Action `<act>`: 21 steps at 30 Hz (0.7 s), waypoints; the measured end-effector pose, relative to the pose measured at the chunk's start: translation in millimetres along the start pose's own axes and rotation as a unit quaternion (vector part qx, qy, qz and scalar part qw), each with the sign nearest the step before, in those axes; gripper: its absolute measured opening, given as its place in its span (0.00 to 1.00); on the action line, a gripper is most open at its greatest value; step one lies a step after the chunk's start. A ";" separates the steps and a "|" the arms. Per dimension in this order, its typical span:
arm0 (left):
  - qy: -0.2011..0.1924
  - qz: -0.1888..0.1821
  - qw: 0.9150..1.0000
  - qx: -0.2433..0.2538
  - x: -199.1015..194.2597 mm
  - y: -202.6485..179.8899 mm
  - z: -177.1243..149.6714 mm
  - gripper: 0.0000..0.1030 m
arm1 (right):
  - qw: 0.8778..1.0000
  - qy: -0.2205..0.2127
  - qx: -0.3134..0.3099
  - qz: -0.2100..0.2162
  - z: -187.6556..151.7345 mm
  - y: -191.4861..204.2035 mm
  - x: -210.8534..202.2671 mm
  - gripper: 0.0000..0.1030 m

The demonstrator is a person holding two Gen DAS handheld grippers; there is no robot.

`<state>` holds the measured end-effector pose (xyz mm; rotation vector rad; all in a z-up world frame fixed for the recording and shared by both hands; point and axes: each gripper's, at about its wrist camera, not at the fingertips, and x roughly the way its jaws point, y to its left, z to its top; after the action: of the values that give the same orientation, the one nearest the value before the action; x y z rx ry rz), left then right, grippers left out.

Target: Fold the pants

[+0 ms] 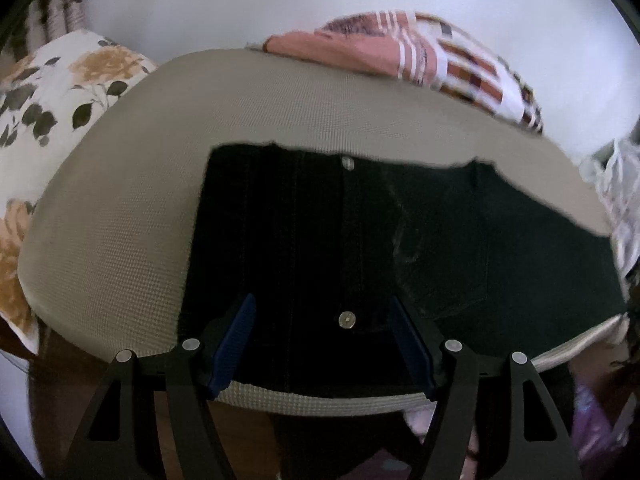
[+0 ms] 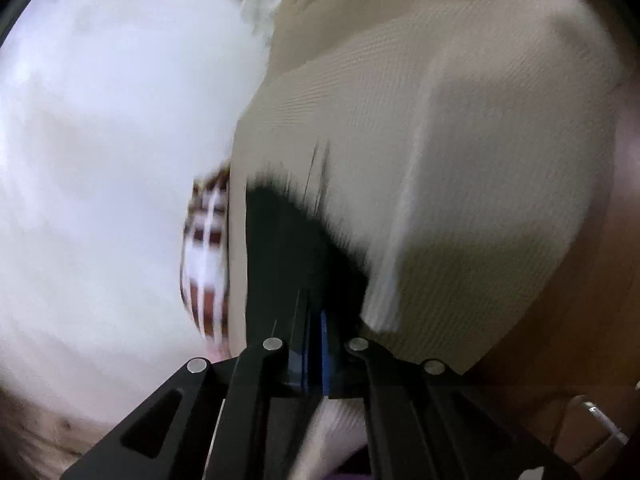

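Black pants (image 1: 400,240) lie spread on a beige cushion (image 1: 120,220), with the waistband edge far from me and a metal button (image 1: 346,319) near me. My left gripper (image 1: 324,312) is open just above the pants, its blue pads either side of the button. In the blurred right wrist view, my right gripper (image 2: 314,320) is shut on a fold of the black pants (image 2: 288,240) and holds it over the beige cushion (image 2: 460,160).
A pink and white striped cloth (image 1: 400,52) lies beyond the cushion, also seen in the right wrist view (image 2: 206,260). A floral pillow (image 1: 52,92) is at the left. White bedding (image 2: 100,140) surrounds the cushion. A wooden floor (image 2: 580,300) is at right.
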<state>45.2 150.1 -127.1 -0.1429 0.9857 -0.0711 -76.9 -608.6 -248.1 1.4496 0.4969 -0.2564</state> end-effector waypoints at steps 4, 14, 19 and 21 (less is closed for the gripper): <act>-0.049 -0.013 0.998 -0.037 -28.7 18.4 9.3 0.68 | 0.997 -0.068 -0.041 -0.012 11.9 29.8 -42.4 0.14; -0.025 0.006 0.994 -0.103 -33.4 75.8 6.2 0.68 | 0.898 0.181 -0.397 0.055 -172.0 204.8 70.4 0.35; 0.000 -0.016 0.992 -0.123 -26.8 87.2 -6.6 0.68 | 0.818 0.284 -0.495 0.069 -287.4 238.0 132.0 0.35; 0.008 -0.024 0.991 -0.128 -22.8 87.7 -8.1 0.68 | 0.797 0.302 -0.519 0.071 -316.5 247.7 153.1 0.35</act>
<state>25.4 238.8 -126.0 -0.4012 1.0047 0.0113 116.9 -248.1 -115.9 0.4257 0.8587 0.5735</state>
